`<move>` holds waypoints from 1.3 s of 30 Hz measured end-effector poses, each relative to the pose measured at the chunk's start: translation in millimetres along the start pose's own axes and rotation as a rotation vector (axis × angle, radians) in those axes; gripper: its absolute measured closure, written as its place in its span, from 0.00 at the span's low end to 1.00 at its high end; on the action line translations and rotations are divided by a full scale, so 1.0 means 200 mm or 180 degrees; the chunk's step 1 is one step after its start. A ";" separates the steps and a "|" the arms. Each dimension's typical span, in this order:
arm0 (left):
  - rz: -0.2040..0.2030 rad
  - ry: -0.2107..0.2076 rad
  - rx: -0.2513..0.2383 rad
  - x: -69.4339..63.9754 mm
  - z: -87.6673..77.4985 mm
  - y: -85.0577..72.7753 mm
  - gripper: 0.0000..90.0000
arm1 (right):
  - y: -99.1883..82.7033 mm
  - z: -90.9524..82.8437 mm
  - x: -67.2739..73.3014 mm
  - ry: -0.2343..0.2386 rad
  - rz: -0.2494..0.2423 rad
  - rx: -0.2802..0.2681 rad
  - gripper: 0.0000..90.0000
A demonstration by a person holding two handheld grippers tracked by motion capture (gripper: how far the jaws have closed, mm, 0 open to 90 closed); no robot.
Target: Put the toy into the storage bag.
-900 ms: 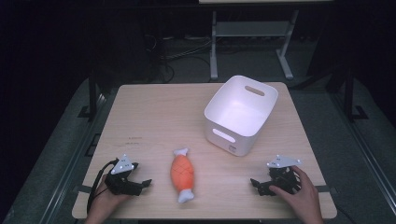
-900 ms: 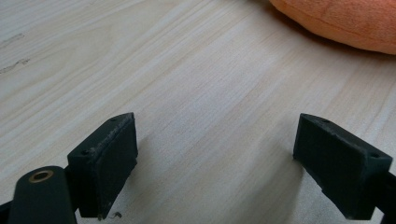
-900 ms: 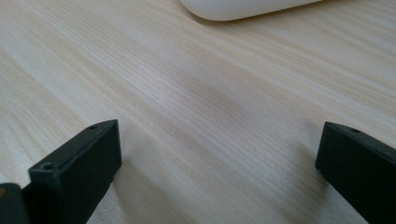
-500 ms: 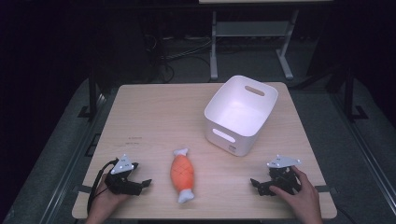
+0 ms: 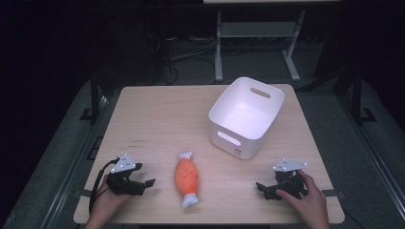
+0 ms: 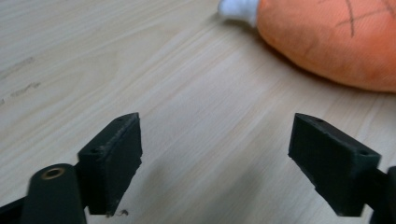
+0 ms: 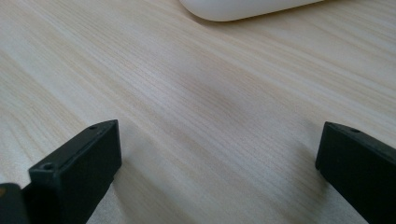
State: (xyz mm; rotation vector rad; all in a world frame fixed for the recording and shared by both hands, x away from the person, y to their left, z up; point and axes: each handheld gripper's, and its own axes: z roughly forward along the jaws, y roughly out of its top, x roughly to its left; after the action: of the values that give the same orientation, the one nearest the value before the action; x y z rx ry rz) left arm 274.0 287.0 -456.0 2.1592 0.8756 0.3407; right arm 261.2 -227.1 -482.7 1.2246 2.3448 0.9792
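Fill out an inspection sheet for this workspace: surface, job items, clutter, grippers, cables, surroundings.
Surface: light wooden table, faint marks near the left front.
Job's things: orange plush toy with white ends lies flat at front centre; white bin with handle slots stands upright behind and right of it, empty.
Clutter: nothing seen.
Grippers: left hand-held gripper rests on the table left of the toy, jaws open, nothing between them; right hand-held gripper rests at front right, jaws open, nothing between them.
Cables: black cable loops from the left hand-held gripper.
Surroundings: dark room, grey floor, metal stand and floor cables behind the table.
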 end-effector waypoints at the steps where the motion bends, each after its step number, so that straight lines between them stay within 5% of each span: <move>1: 0.0014 -0.0014 -0.0025 -0.01 -0.01 0.02 0.24 | 0.00 0.00 0.00 0.0000 -0.0006 -0.0001 0.00; 12: 0.0051 -0.0242 -0.0148 -0.07 -0.05 0.13 0.57 | 0.00 0.00 0.00 0.0005 -0.0007 -0.0004 0.00; 22: 0.0183 -0.0703 -0.0117 -0.16 -0.04 0.26 0.99 | 0.00 0.00 0.00 0.0003 -0.0011 -0.0003 0.00; 39: 0.0424 -0.1049 0.0008 -0.33 0.09 0.41 1.00 | 0.00 0.00 0.00 0.0005 -0.0012 -0.0003 0.00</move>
State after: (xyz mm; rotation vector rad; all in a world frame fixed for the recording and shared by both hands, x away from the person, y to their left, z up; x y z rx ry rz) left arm 274.2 192.2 -404.3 2.1986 0.5484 0.0441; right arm 262.1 -226.9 -482.8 1.2193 2.3467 0.9805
